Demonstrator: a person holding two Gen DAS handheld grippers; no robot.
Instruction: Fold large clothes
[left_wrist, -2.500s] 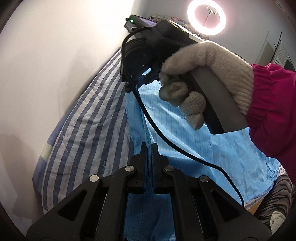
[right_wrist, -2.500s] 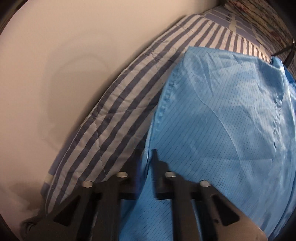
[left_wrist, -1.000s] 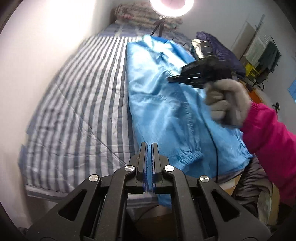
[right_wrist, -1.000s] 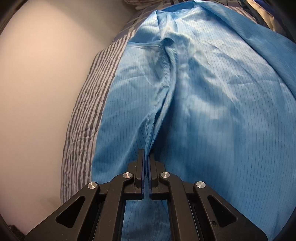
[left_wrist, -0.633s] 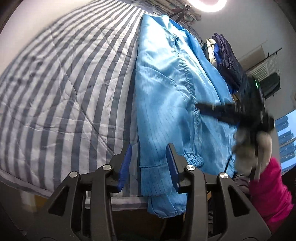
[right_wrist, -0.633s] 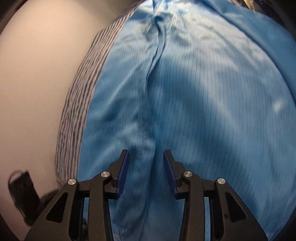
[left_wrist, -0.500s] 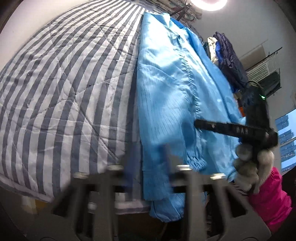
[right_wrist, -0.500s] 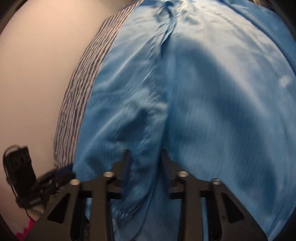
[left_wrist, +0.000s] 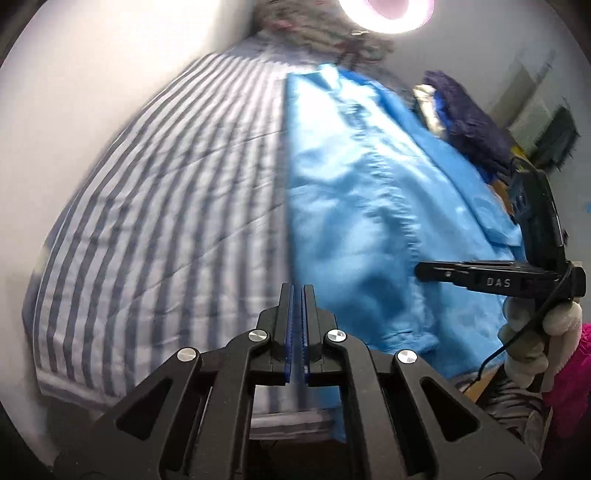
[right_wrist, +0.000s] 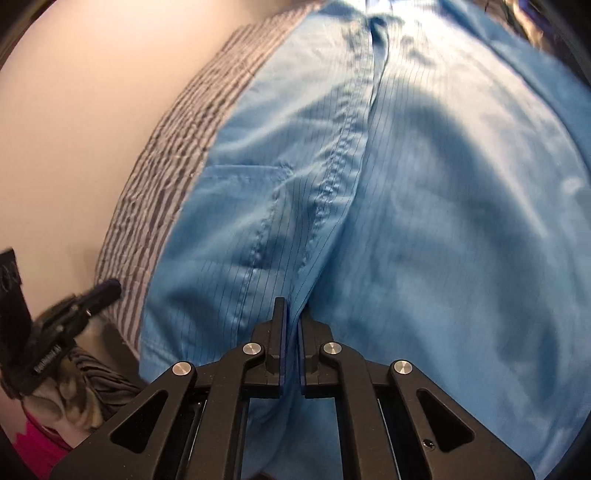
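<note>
A large light-blue garment (left_wrist: 362, 192) lies lengthwise on a striped bed (left_wrist: 166, 192). My left gripper (left_wrist: 297, 291) is shut, its tips right at the garment's left edge near the hem; whether cloth is nipped there is unclear. My right gripper (right_wrist: 291, 308) is closing on a raised fold of the blue garment (right_wrist: 424, 206) beside the front seam, with cloth between its pads. The right gripper (left_wrist: 423, 266) also shows side-on over the garment's lower right, held by a gloved hand (left_wrist: 532, 332). The left gripper (right_wrist: 105, 288) appears at the bed's corner.
A pale wall (right_wrist: 74, 110) runs along the bed's far side. A ring light (left_wrist: 384, 11) and bundled bedding (left_wrist: 306, 33) stand at the head end. Dark clothes (left_wrist: 469, 122) are piled beside the garment. The bed's front edge (left_wrist: 147, 391) drops off below my left gripper.
Both grippers stood open about half a second ago and are shut again. The right one now pinches a fold lower on the garment. The left one has sunk toward the garment's left edge.
</note>
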